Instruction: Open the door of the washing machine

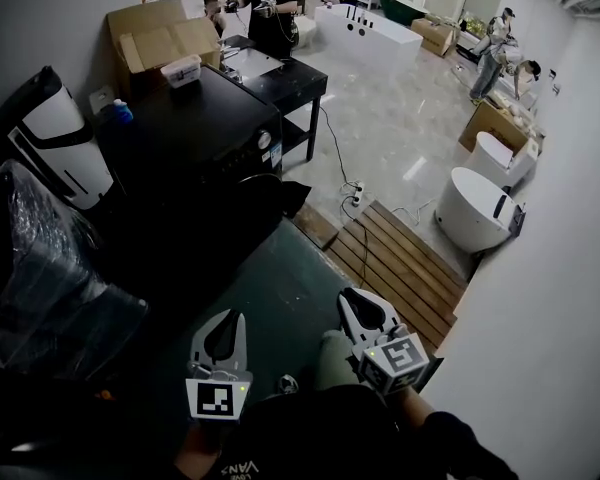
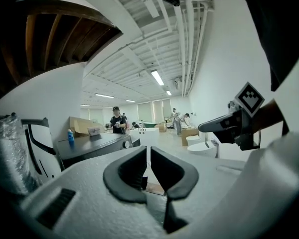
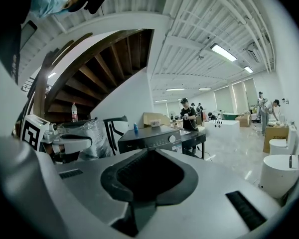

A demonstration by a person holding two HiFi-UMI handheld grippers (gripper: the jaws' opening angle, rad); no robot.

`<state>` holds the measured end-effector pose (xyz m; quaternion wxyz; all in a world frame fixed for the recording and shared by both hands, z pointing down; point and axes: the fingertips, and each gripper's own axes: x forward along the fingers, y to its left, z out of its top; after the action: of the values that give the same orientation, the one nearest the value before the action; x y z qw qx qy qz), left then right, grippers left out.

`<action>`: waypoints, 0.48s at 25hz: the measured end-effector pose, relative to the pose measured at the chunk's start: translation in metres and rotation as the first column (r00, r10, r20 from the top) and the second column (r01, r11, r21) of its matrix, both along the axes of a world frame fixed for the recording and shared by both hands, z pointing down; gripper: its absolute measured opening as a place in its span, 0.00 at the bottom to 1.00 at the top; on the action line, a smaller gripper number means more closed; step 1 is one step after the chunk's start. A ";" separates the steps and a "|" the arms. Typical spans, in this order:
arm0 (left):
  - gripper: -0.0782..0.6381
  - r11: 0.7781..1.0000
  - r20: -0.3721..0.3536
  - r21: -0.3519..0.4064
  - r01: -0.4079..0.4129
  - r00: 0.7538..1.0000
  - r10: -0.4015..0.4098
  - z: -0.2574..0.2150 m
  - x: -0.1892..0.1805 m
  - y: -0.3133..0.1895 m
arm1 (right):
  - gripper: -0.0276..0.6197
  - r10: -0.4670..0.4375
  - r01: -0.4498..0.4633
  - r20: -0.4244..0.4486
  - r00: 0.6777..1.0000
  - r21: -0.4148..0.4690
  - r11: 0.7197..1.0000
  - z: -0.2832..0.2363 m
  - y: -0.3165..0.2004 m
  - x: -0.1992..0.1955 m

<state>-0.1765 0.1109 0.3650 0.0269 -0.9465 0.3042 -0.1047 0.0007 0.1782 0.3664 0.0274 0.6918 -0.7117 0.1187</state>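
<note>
The left claw (image 1: 230, 320) and right claw (image 1: 353, 298) are closed with nothing in them, held low near the person, likely only readying. The washer (image 1: 192, 128) stands well ahead at the floor's left edge, its door unreached.

Black washing machine (image 1: 195, 136), seemingly blue bottle (image 1: 123, 111)

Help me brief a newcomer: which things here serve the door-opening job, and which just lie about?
Job: black boxy washing machine, left tongs, right tongs.
Lying about: small blue bottle, brown cardboard box, slatted wooden floor platform, white oval tub.
</note>
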 end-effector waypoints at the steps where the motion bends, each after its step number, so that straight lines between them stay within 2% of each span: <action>1: 0.14 1.000 0.002 -0.005 -0.005 1.000 0.005 0.002 0.005 -0.002 | 0.12 -0.002 0.002 -0.002 1.000 -0.005 1.000 0.002 -0.003 0.004; 6: 0.14 1.000 0.022 -0.023 0.000 1.000 0.000 0.012 0.032 -0.026 | 0.14 -0.007 0.008 0.018 1.000 -0.021 1.000 0.012 -0.033 0.032; 12: 0.14 0.998 0.040 -0.031 0.060 0.997 -0.059 0.021 0.081 -0.080 | 0.19 -0.105 0.105 0.007 0.994 -0.037 0.994 0.023 -0.095 0.077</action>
<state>-0.0956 0.0305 0.3855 0.0143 -0.9351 0.3298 -0.1287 0.0773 0.0830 0.3894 0.0448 0.6524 -0.7449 0.1324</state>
